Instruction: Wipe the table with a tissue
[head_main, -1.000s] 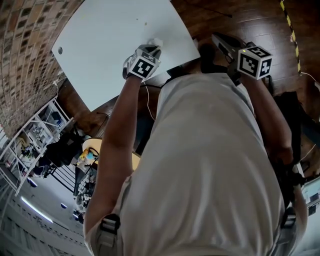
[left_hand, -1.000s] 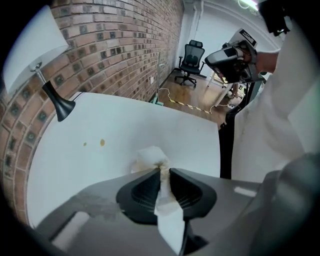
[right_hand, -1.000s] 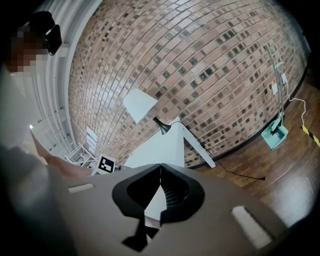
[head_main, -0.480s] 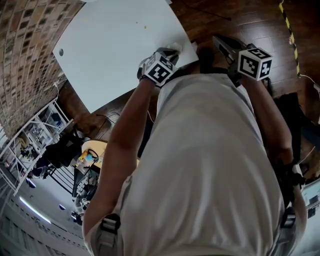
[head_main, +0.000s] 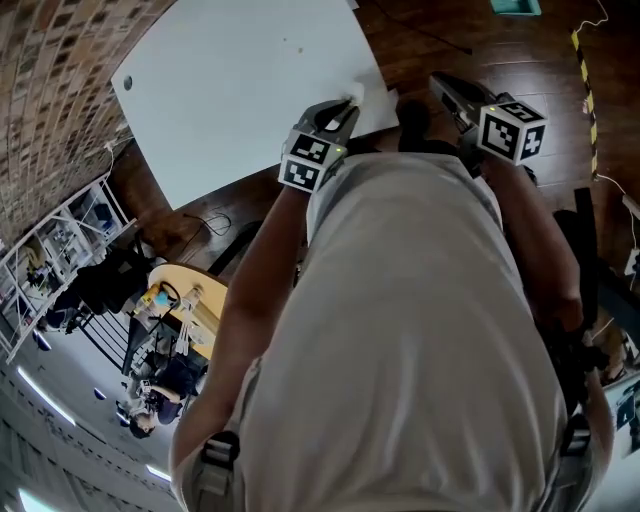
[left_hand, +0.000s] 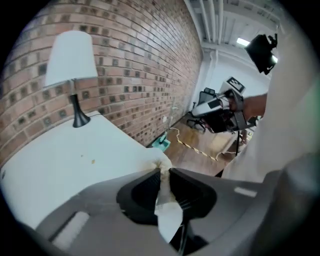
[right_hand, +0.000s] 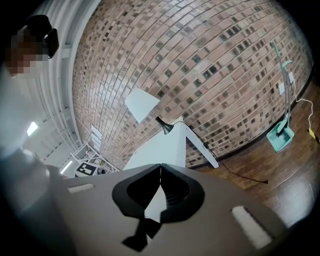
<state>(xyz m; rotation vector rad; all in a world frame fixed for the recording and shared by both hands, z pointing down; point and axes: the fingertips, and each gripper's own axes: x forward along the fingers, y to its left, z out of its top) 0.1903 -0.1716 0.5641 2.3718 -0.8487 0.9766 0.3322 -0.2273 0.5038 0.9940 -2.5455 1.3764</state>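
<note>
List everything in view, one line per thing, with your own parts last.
table: one, white, against the brick wall
lamp: one, white shade on a black stand, at the table's far end
specks: two visible, brownish, on the tabletop
tissue: one, white with a stained top, pinched in the left tongs at the table's edge
dustpan: one, teal, long handle leaning on the brick wall
floor: dark wood, with one yellow-black tape strip
shelving rack: one, white, beyond the table
left tongs: one, grey, closed on the tissue
right tongs: one, grey, tips together, empty, off to the table's side
</note>
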